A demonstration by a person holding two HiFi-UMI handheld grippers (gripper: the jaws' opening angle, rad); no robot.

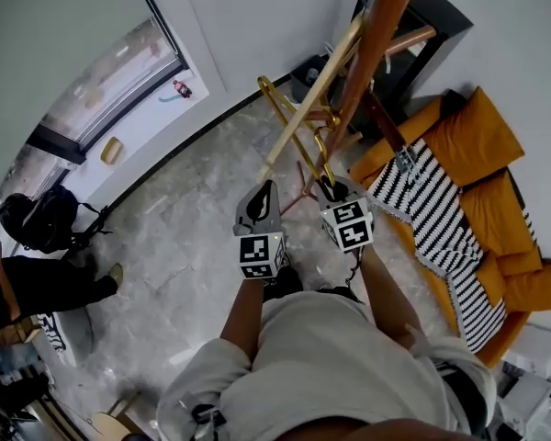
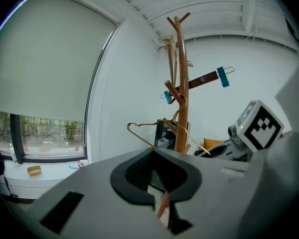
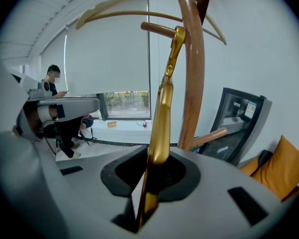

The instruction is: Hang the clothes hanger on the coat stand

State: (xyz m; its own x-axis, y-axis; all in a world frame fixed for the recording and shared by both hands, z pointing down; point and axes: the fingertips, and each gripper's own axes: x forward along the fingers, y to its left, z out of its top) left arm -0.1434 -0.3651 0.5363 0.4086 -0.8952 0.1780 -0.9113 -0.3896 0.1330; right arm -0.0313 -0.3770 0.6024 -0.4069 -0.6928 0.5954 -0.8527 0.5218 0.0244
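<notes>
**Grey marble, white walls, gold hanger at the stand**

Grey marble floor (image 1: 184, 219) runs to a low window sill (image 1: 147, 122), with an orange sofa (image 1: 482, 141) and a striped throw (image 1: 436, 214) off to my right. No desk shows anywhere, so I place things by the wooden coat stand (image 1: 375, 44) instead.

My right gripper (image 1: 329, 187) has its jaws clamped on the gold metal hanger (image 1: 289, 122). The hanger reaches up against the stand, its top end right at a peg (image 3: 157, 29). Whether the hook is seated over that peg I cannot tell. My left gripper (image 1: 268, 191) sits just beside the right one, jaws all but together with nothing in them. A dark clip hanger (image 2: 204, 78) hangs higher on the stand.

I judge the hooking-on to be the step in hand. I'd hold the hanger level and let the hook drop fully over the peg. Only then would I ease the jaws apart, slowly, so it doesn't swing off.
</notes>
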